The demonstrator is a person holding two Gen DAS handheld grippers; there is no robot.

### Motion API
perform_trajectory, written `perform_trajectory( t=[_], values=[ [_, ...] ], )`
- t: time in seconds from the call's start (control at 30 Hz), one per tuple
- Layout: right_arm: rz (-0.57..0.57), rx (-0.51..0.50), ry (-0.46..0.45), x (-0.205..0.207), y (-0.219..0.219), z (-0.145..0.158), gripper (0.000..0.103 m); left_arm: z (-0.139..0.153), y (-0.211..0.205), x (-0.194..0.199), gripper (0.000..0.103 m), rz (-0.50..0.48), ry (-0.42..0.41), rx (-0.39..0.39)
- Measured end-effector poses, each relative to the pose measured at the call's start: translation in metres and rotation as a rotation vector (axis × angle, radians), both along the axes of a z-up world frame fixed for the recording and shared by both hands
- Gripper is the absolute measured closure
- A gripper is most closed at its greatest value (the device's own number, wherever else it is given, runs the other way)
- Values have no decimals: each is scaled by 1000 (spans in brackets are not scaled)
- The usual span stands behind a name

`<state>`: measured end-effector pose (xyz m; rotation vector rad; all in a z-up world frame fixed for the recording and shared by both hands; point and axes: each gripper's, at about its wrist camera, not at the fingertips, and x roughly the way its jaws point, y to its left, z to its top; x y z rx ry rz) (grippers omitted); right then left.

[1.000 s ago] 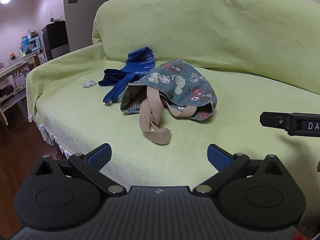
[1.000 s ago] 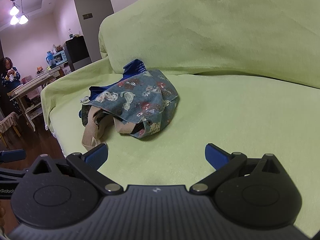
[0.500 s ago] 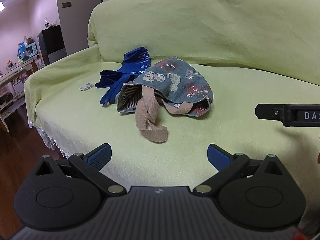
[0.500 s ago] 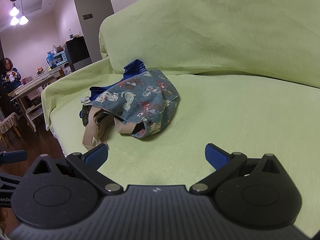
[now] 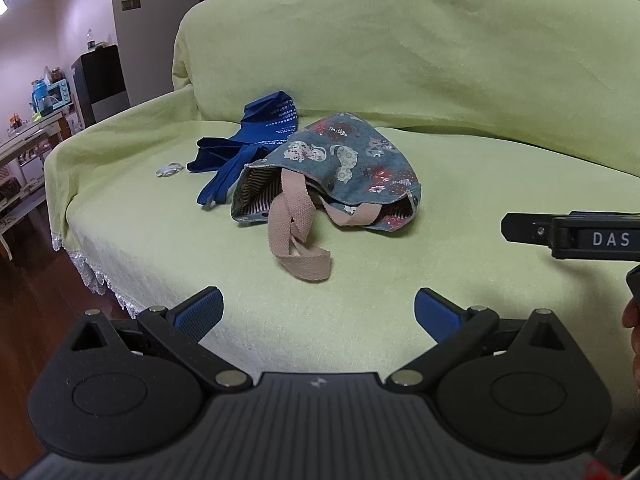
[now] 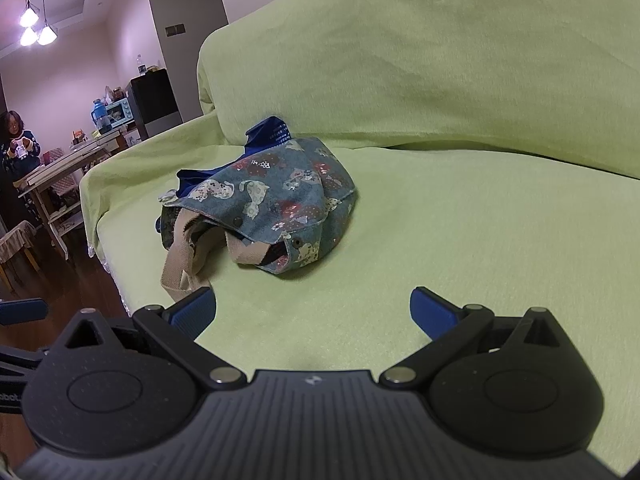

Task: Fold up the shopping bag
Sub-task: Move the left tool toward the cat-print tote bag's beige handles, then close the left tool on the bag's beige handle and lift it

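A grey-blue patterned fabric shopping bag (image 5: 344, 160) (image 6: 280, 196) lies crumpled on the green sofa seat, mouth gaping toward me. Its beige webbing handles (image 5: 298, 236) (image 6: 180, 268) spill out onto the cover. My left gripper (image 5: 318, 312) stands open above the seat, short of the handles, holding nothing. My right gripper (image 6: 312, 312) is open too, in front of the bag, with its left fingertip (image 6: 196, 312) close to the handle loop. In the left wrist view the right gripper's finger (image 5: 568, 234) shows at the right edge.
A dark blue bag (image 5: 248, 140) (image 6: 268, 132) lies crumpled behind the patterned one, with a small clear item (image 5: 169, 169) beside it. The sofa (image 5: 440, 60) backrest rises behind. The seat's lace-trimmed edge (image 5: 92, 276) drops to a wooden floor at left. A person (image 6: 18, 144) stands by a far table.
The left gripper has drifted a little left and toward the bag, so the bag sits nearer the middle of its view. The right gripper has barely moved. Both stay open.
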<state>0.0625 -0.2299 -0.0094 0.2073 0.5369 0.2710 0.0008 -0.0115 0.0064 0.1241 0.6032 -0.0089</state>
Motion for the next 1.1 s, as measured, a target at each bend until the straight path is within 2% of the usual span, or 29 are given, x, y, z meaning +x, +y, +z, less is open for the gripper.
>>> perform_trajectory(
  t=[0.37, 0.53, 0.73, 0.93, 1.1],
  values=[
    [-6, -31, -25, -5, 0, 0, 1, 11, -2, -6, 1, -35, -21, 26],
    [13, -40, -29, -1, 2, 0, 1, 10, -5, 8, 1, -60, -27, 56],
    [42, -38, -10, 13, 4, 5, 1, -8, 4, 49, 1, -84, -20, 141],
    [140, -161, -16, 59, 25, 6, 2, -27, 11, 100, 1, -132, -23, 191],
    [198, -231, 13, 101, 44, -9, 17, -42, 15, 141, 6, -174, -10, 211]
  ],
)
